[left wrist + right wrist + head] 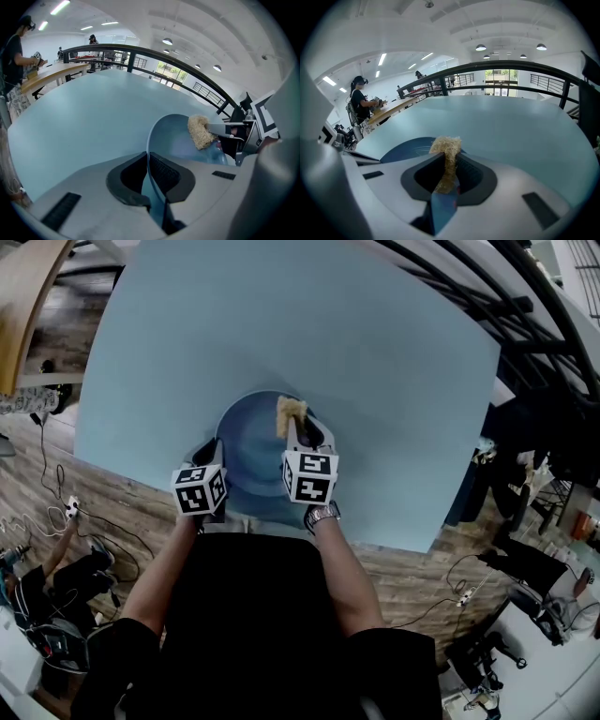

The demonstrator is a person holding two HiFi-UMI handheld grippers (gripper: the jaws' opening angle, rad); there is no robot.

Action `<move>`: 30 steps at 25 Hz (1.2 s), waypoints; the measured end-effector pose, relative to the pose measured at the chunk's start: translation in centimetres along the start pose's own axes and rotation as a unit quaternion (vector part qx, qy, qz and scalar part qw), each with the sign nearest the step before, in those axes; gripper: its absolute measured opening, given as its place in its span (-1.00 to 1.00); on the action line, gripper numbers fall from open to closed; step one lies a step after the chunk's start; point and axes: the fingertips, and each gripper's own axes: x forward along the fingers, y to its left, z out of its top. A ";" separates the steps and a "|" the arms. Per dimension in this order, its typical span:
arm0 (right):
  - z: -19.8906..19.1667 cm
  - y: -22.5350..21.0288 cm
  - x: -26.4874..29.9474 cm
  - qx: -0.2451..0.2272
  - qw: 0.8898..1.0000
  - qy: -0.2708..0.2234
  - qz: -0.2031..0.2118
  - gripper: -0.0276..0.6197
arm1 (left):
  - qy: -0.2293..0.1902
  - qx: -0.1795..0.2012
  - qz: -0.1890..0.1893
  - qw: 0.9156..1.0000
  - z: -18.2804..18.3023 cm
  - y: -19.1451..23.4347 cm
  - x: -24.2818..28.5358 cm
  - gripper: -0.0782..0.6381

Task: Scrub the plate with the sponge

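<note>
Your left tongs (148,171) are clamped on the near rim of the blue plate (171,136). Your right tongs (449,174) squeeze the tan sponge (446,146), its tip touching the plate just ahead.

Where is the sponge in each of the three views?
Head view: sponge just above centre, over the far side of the plate.
Left gripper view: sponge right of centre, against the plate.
Right gripper view: sponge low centre, clamped in the right gripper.
Shared landmark: the blue plate.

Black shirt (253,615), silver wristwatch (322,516) — left gripper (148,161) and right gripper (449,159) are grey.
</note>
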 end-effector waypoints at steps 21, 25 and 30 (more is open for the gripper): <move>-0.1 -0.8 -2.6 0.009 1.000 -0.007 -0.007 -0.70 | -0.003 -0.001 0.000 1.000 0.1 -0.2 0.1 -0.76; 1.2 0.7 -3.0 0.019 0.999 -0.022 0.017 -0.71 | -0.005 -0.004 0.001 1.000 0.3 -0.3 0.1 -0.76; 1.6 3.2 -2.6 0.026 0.998 -0.025 0.050 -0.70 | -0.005 -0.008 0.000 1.000 0.2 -0.2 0.1 -0.76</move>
